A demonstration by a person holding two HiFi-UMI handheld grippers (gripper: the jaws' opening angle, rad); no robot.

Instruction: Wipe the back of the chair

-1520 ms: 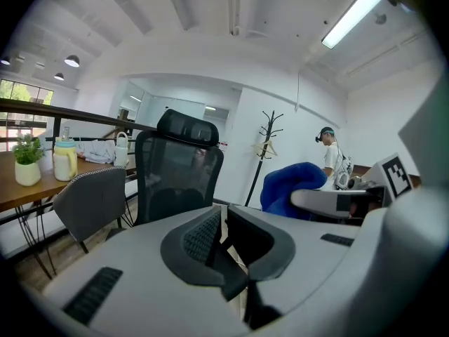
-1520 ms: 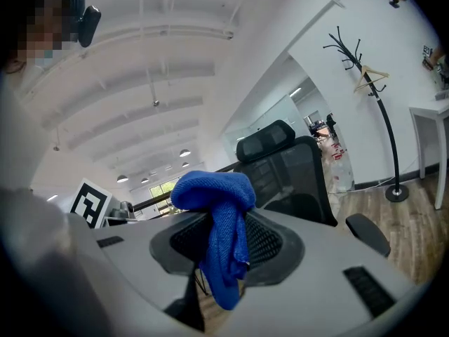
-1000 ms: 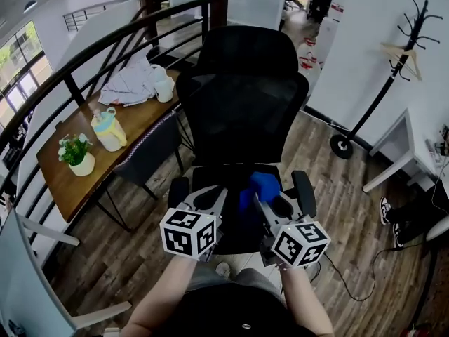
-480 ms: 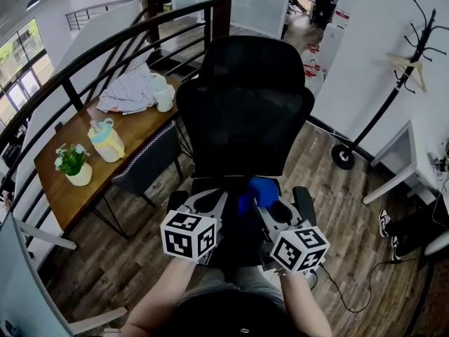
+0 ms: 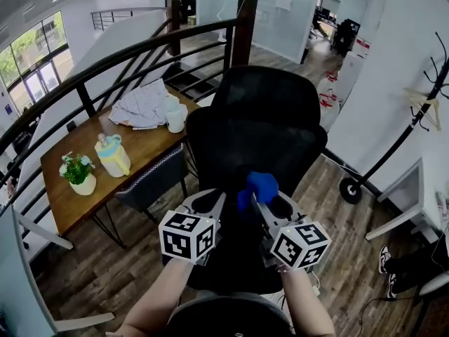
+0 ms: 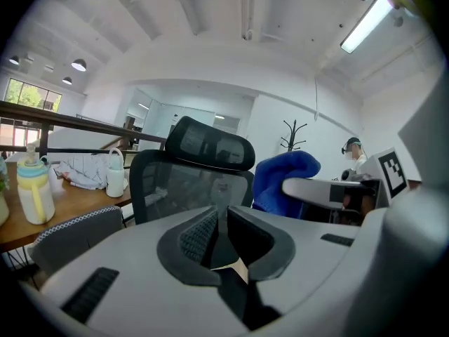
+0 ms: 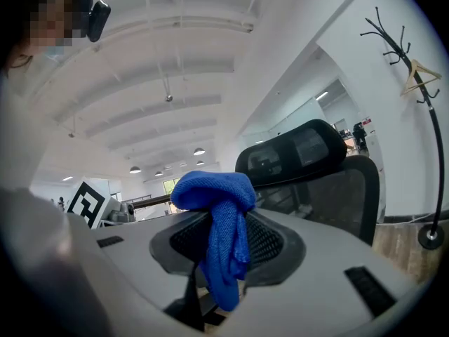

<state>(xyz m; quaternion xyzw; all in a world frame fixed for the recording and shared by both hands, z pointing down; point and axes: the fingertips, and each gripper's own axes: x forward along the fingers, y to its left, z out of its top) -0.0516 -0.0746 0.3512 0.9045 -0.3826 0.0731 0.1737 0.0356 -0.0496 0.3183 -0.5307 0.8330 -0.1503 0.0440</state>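
A black mesh office chair [image 5: 256,128] with a headrest stands in front of me, its back [image 6: 182,184] facing both grippers. My right gripper [image 5: 258,201] is shut on a blue cloth [image 5: 261,186], which bunches above the jaws and hangs down between them in the right gripper view [image 7: 223,241]. My left gripper [image 5: 219,201] is held beside it with its jaws close together and nothing between them. Both grippers are raised a little short of the chair back [image 7: 337,188]. The cloth [image 6: 280,177] also shows at the right of the left gripper view.
A wooden table [image 5: 84,170] at left carries a potted plant [image 5: 77,174], a pale jug [image 5: 114,156], a white kettle [image 5: 175,118] and folded cloth. A dark railing [image 5: 105,65] curves behind it. A coat stand [image 5: 393,139] stands at right.
Both grippers have risen from over the chair seat toward the chair back, the blue cloth still held in the right one. The view has tilted upward.
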